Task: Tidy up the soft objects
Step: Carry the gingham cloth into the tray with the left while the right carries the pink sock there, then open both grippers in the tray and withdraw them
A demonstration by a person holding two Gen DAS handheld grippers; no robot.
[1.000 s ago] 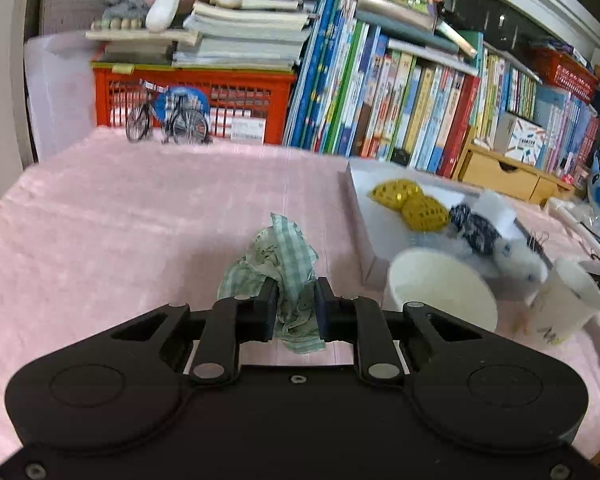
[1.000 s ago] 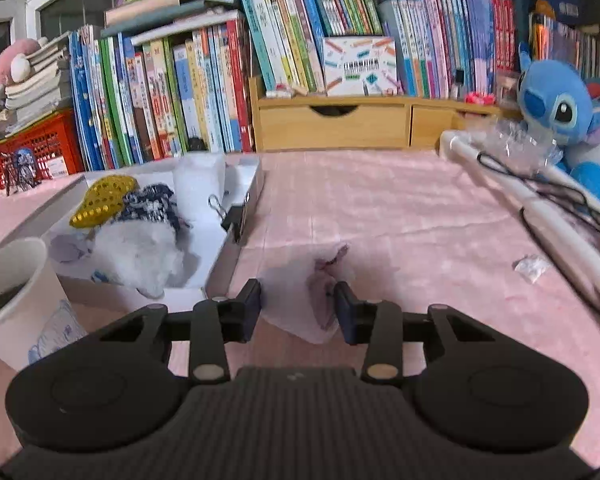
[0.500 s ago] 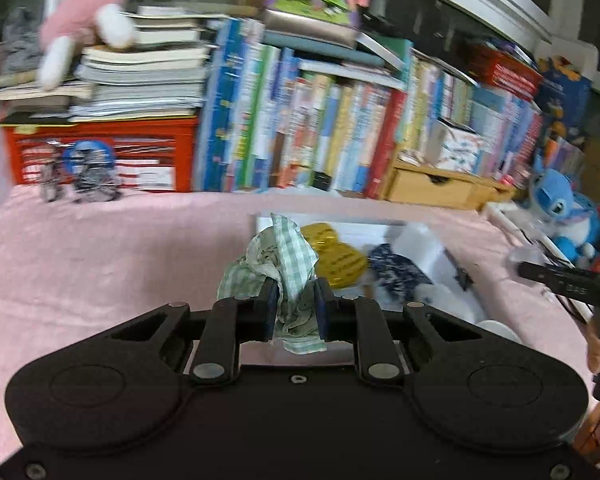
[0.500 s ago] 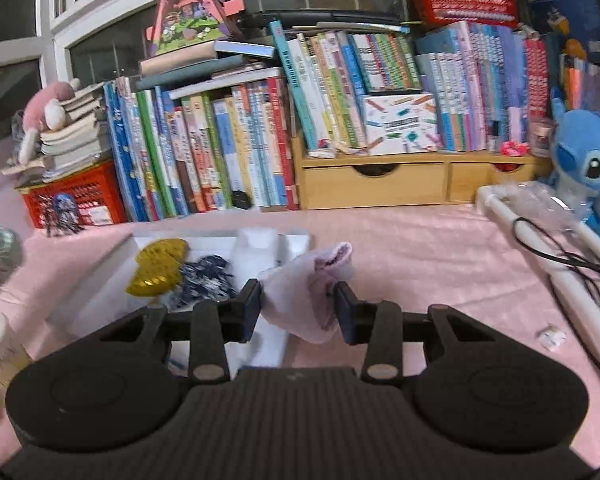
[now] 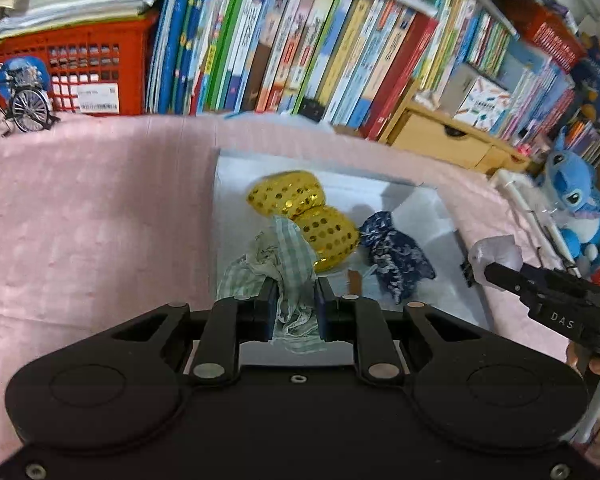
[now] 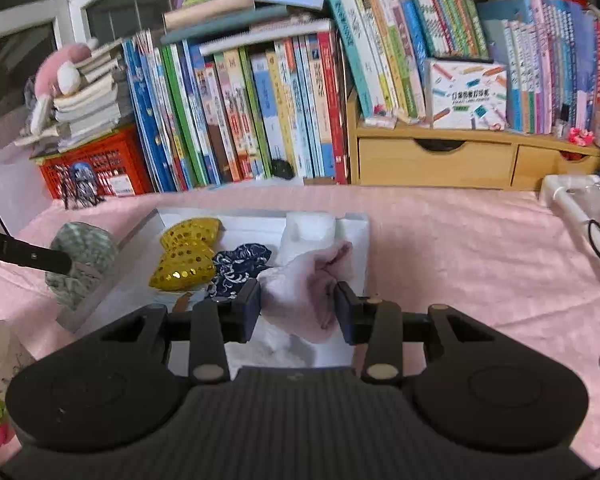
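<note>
Over the white tray (image 5: 416, 204), both claws have arrived from the pink table: the left claw (image 5: 294, 304) pinches a green checked cloth (image 5: 284, 260) above the tray's near end, and the right claw (image 6: 298, 308) grips a pale pink cloth (image 6: 304, 288) at its right edge. Release looks imminent. Beyond them lie gold sequined pouches (image 5: 300, 208) and a navy pouch (image 5: 396, 260); the tray's near floor is hidden behind both claw bodies.
</note>
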